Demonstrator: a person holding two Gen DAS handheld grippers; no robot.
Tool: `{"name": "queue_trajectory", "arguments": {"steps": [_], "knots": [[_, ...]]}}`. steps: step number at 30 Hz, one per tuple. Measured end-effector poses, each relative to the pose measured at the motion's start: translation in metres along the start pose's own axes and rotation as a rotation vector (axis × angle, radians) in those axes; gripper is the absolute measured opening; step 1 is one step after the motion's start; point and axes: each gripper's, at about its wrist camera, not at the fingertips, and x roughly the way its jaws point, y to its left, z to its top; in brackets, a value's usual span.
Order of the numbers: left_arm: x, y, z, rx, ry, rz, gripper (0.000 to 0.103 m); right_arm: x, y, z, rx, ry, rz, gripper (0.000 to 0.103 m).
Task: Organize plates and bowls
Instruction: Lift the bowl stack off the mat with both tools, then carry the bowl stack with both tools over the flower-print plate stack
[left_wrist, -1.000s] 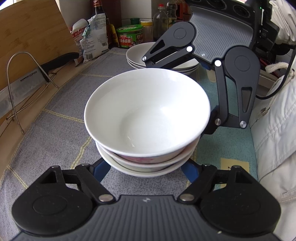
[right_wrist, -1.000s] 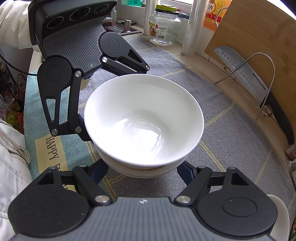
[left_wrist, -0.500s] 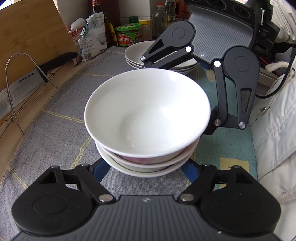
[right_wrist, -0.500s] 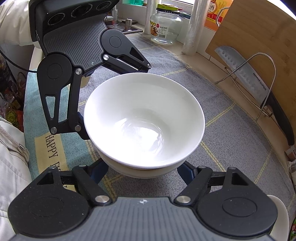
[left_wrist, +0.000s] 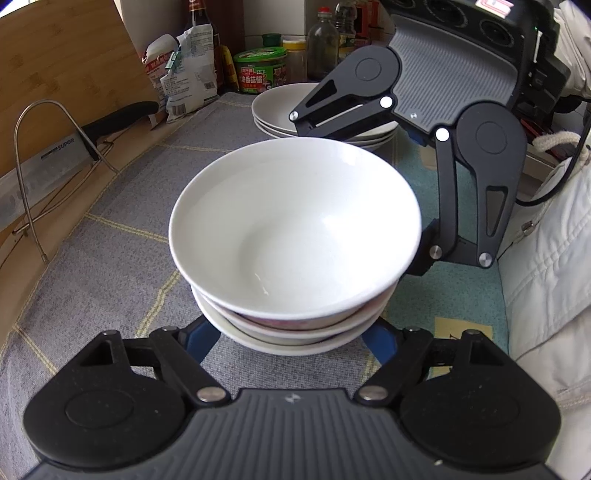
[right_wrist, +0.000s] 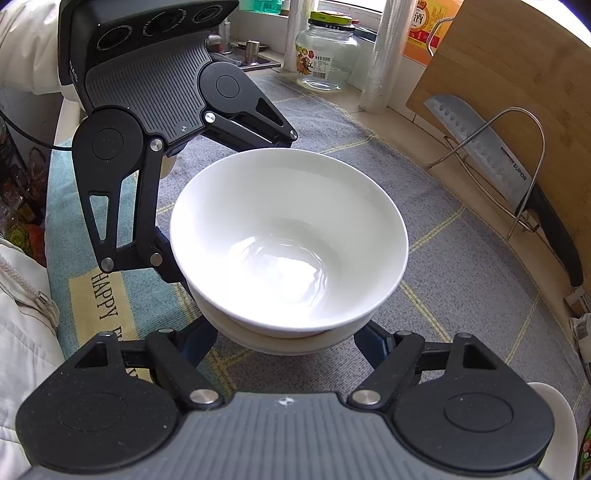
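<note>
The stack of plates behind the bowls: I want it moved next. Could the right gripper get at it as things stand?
Probably not yet. The right gripper has its jaws around the stack of bowls, as does the left gripper, so it is occupied. The stack of plates itself sits uncovered on the cloth just beyond.

The stacked bowls (left_wrist: 295, 221) hide both grippers' fingertips; the lower bowls (left_wrist: 295, 332) show only their rims.
</note>
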Motion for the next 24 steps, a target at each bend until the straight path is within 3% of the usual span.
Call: {"name": "queue_trajectory", "arguments": {"steps": [24], "knots": [[-0.018, -0.037, 0.022, -0.024, 0.015, 0.066, 0.082, -0.041, 0.006, -0.013, -0.029, -0.046, 0.021, 0.084]]}}
